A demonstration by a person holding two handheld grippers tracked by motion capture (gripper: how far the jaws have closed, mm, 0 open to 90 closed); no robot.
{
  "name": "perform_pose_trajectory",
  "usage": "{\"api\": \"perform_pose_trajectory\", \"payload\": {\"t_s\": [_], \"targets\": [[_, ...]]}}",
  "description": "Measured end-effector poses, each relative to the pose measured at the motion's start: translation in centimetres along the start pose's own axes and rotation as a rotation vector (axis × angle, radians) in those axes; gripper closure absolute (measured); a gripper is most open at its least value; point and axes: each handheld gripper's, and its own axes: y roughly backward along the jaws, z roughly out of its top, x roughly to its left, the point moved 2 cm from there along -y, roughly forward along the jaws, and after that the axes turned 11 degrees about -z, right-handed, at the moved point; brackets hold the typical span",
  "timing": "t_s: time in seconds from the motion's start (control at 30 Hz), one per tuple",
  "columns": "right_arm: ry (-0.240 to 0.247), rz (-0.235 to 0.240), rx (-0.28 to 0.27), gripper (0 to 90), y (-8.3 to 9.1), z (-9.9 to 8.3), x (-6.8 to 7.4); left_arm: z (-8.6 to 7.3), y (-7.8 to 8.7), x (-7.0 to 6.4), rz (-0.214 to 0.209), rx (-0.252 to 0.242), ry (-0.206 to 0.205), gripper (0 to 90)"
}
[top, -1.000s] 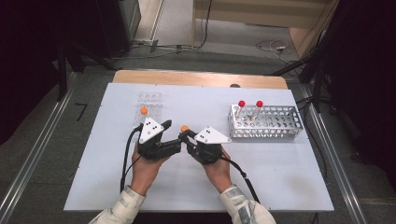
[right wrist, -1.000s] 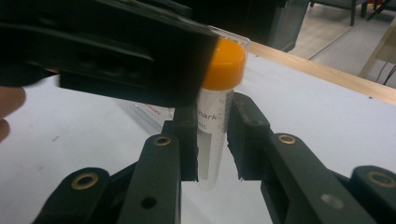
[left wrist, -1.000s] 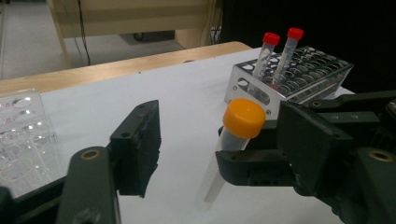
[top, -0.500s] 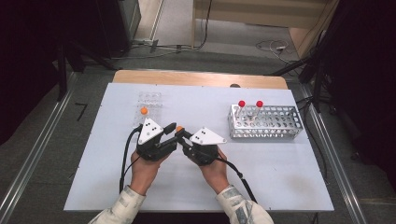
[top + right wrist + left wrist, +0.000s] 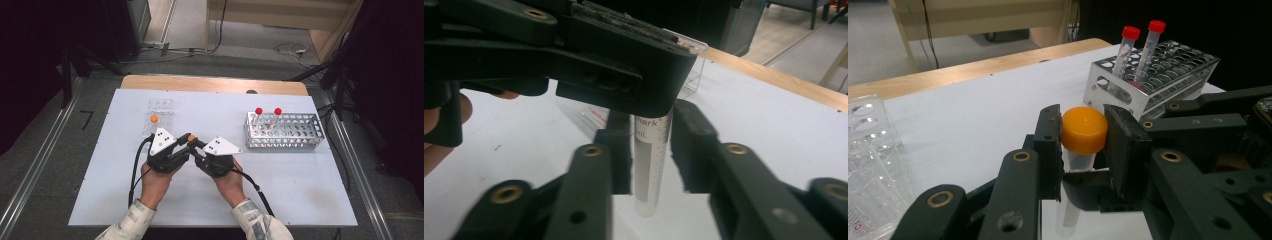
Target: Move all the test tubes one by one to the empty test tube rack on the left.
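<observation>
The left gripper (image 5: 1083, 145) pinches a clear plastic tube's orange cap (image 5: 1085, 129). The right gripper view shows the tube's graduated body (image 5: 651, 160) between the right gripper (image 5: 651, 150)'s spread jaws, just below the left gripper.

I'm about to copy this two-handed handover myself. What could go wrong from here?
The left gripper pinches only the orange cap of the clear plastic tube, so the cap might slip or pop loose. The right gripper has its jaws beside the tube body with small gaps showing; letting go early could drop it.
</observation>
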Motion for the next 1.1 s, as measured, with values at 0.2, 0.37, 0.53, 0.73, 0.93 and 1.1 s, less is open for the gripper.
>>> {"api": "perform_pose_trajectory", "payload": {"t_s": [0.2,0.37,0.53,0.73,0.93,1.1], "targets": [[-0.019,0.023,0.024,46.4,0.1,0.0,-0.5,0.4,0.6,0.4,0.014,-0.017,0.010,70.3],[-0.015,0.016,0.035,42.8,0.4,0.0,-1.1,1.0,1.5,1.0,0.027,-0.040,0.022,70.4],[-0.015,-0.001,0.036,42.7,0.8,-0.2,-2.0,1.6,2.7,2.0,0.041,-0.062,0.046,70.3],[-0.030,0.001,0.051,41.3,1.2,-0.7,-2.9,2.2,3.9,2.9,0.060,-0.093,0.062,70.4],[-0.043,-0.020,0.057,34.1,1.5,-0.9,-3.7,2.8,5.2,3.6,0.094,-0.125,0.070,70.3],[-0.056,-0.022,0.076,30.4,1.8,-1.2,-4.4,3.2,6.3,4.3,0.147,-0.132,0.054,70.3]]}}
